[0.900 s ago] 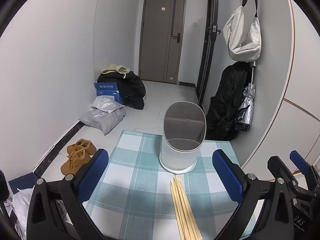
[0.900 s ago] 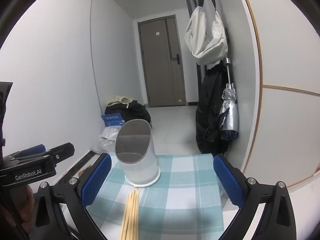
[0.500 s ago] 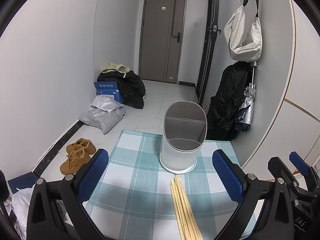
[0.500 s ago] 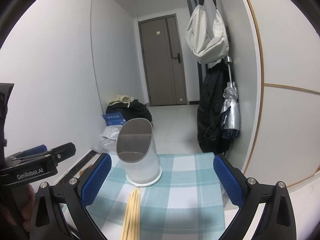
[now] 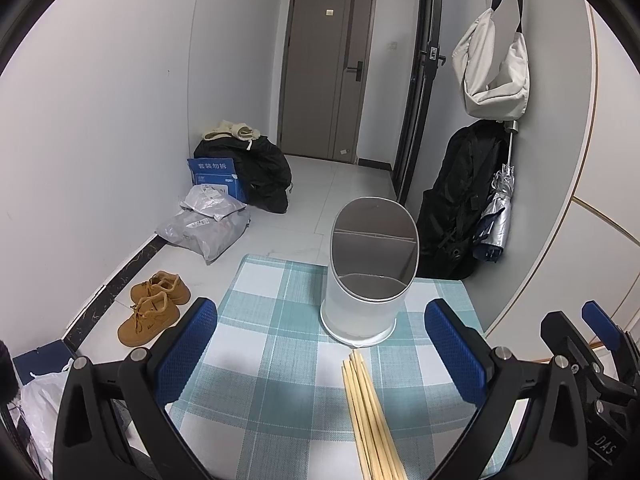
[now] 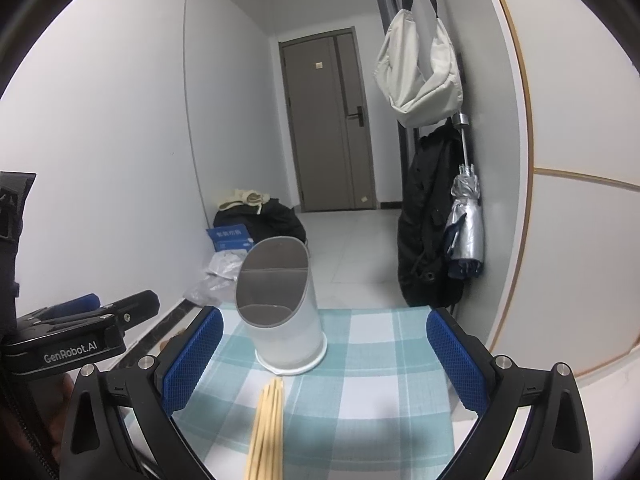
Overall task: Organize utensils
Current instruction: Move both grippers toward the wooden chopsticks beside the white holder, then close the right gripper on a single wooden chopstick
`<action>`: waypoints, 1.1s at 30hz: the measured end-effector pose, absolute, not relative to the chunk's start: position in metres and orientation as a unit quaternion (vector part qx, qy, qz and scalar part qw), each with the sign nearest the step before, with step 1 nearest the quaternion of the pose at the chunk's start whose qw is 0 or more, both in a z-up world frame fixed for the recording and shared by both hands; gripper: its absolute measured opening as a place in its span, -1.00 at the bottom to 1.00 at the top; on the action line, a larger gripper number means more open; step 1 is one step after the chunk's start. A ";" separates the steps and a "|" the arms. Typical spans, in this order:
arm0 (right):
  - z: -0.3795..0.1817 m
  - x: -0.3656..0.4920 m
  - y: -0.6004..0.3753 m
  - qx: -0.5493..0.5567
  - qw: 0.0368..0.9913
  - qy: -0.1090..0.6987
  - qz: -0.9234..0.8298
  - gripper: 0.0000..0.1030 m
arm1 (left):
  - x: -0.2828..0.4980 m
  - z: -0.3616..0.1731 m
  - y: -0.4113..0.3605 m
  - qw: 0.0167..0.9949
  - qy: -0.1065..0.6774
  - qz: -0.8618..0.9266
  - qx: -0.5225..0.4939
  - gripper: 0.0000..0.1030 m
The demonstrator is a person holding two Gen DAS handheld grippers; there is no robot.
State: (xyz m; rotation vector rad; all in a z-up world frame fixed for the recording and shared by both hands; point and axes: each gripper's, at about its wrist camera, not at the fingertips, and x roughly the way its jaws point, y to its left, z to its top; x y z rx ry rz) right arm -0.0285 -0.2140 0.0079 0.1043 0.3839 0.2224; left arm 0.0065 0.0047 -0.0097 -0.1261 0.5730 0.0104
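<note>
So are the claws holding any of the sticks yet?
No. The left gripper and right gripper are both open and hold nothing; the chopsticks lie on the checked cloth.

Black tongs (image 5: 320,356) (silver screws) wear blue textured pads (image 5: 186,346).

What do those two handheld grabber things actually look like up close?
Both are matte black plastic frames with silver screws. Each fingertip carries a bright blue pad with a fine diamond grid. The left gripper shows white "GenRobot.AI" lettering on its side in the right camera; the right gripper shows white "DAS" lettering in the left camera.
</note>
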 end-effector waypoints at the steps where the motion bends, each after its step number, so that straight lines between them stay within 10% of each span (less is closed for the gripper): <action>1: 0.008 -0.028 -0.214 0.052 0.974 0.191 0.110 0.99 | 0.007 -0.010 0.005 0.957 0.283 0.005 -0.063 0.96; 24: -0.067 0.054 -0.188 0.037 0.911 0.378 0.159 0.94 | 0.066 -0.075 0.045 0.930 0.350 0.040 -0.100 0.96; 33: -0.132 0.094 -0.159 -0.009 0.852 0.491 0.183 0.34 | 0.091 -0.096 0.079 0.905 0.397 0.055 -0.144 0.96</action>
